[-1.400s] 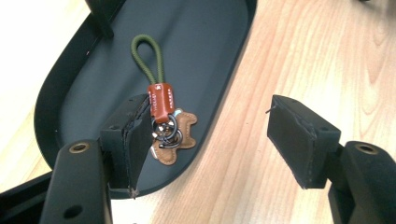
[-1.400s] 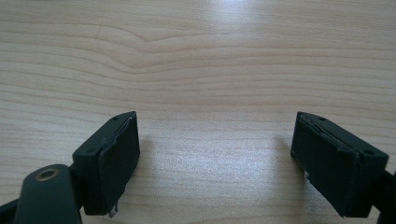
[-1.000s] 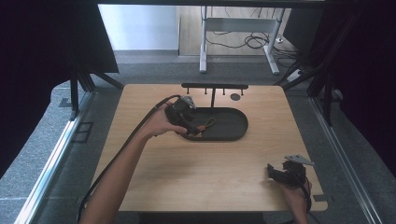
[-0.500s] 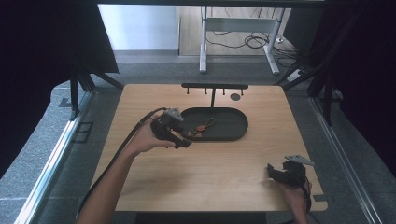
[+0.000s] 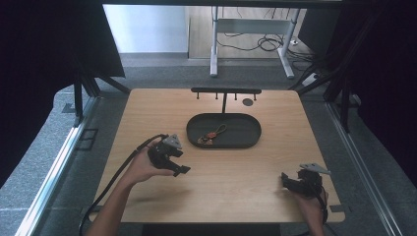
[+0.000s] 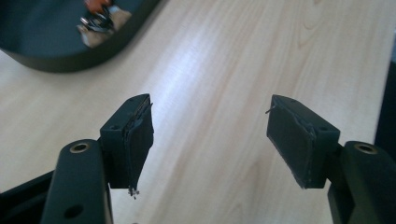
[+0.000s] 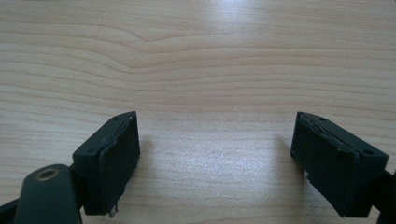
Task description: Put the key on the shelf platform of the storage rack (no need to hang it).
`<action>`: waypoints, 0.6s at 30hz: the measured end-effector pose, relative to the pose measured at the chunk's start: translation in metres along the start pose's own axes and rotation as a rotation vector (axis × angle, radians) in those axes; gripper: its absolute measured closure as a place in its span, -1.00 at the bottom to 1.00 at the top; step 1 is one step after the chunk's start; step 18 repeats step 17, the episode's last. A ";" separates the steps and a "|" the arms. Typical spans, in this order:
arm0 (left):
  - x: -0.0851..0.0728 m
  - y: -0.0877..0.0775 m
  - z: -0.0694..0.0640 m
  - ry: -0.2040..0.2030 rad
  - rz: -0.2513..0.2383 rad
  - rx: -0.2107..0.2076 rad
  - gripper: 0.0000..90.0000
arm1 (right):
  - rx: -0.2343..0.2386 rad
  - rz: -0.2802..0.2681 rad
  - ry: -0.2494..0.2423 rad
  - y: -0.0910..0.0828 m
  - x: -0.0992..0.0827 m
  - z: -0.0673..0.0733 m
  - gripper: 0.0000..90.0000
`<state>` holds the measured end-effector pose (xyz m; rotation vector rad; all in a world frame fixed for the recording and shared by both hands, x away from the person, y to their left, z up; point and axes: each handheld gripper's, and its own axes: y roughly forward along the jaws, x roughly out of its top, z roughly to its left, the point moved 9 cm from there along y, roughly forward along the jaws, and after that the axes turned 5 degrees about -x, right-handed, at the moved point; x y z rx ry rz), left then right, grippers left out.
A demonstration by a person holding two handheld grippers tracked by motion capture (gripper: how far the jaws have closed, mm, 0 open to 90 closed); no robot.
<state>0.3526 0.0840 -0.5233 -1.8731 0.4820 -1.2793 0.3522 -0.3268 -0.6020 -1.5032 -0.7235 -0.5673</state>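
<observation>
From the high view, the left gripper (image 5: pixel 178 167) hovered over the wooden table (image 5: pixel 236 182), just off the near left end of the black oval tray (image 5: pixel 246 141), while the right gripper (image 5: pixel 290 183) sat near the table's front right corner, well apart from the tray. A small keychain with an orange cord (image 5: pixel 211 135) lay in the tray's left half, beyond and to the right of the left gripper, not touching it; its details were too small to read here. The left gripper view showed its jaws spread wide over bare wood with nothing between them, and the tray (image 6: pixel 56 60) at the upper left, the keychain (image 6: pixel 99 21) cut off by the frame's top edge. The right gripper view showed jaws likewise wide and empty above plain wood grain
</observation>
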 end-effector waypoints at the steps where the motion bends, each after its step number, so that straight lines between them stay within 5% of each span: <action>1: -0.004 0.001 -0.001 -0.008 -0.007 0.001 -0.29 | 0.000 0.000 0.000 0.000 0.000 0.000 -0.65; 18: -0.030 0.009 -0.003 -0.058 -0.045 0.029 -0.28 | -0.002 0.001 0.001 0.000 0.000 0.000 -0.65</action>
